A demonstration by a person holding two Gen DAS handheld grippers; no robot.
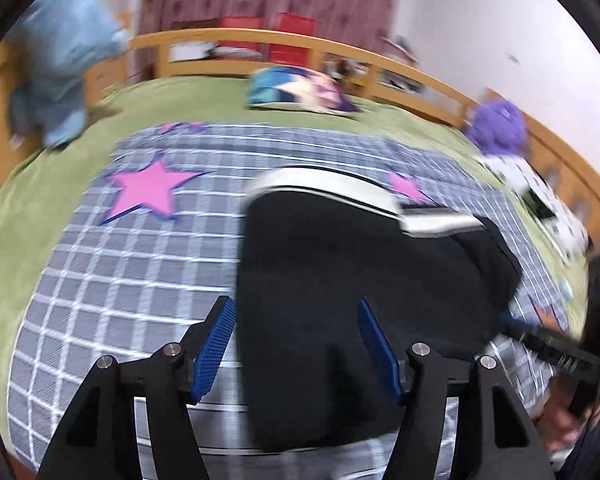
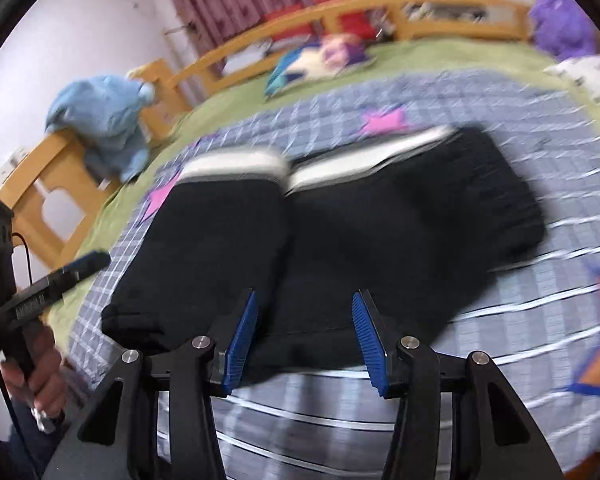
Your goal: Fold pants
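Black pants (image 1: 340, 272) with a white waistband (image 1: 328, 182) lie folded on a grey checked blanket (image 1: 140, 272) with pink stars. In the right wrist view the pants (image 2: 340, 232) lie as two side-by-side black halves, white bands at the far end. My left gripper (image 1: 296, 344) is open and empty, hovering over the near edge of the pants. My right gripper (image 2: 304, 332) is open and empty, also over the near edge. The right gripper shows at the right edge of the left wrist view (image 1: 548, 344); the left gripper shows at the left of the right wrist view (image 2: 60, 276).
The blanket lies on a green bed cover (image 1: 204, 96) with a wooden bed frame (image 1: 284, 40). A blue garment (image 1: 60, 64) hangs on the frame's left corner. A colourful pillow (image 1: 300, 90), a purple plush toy (image 1: 498, 124) and a white patterned cloth (image 1: 540, 196) lie farther back.
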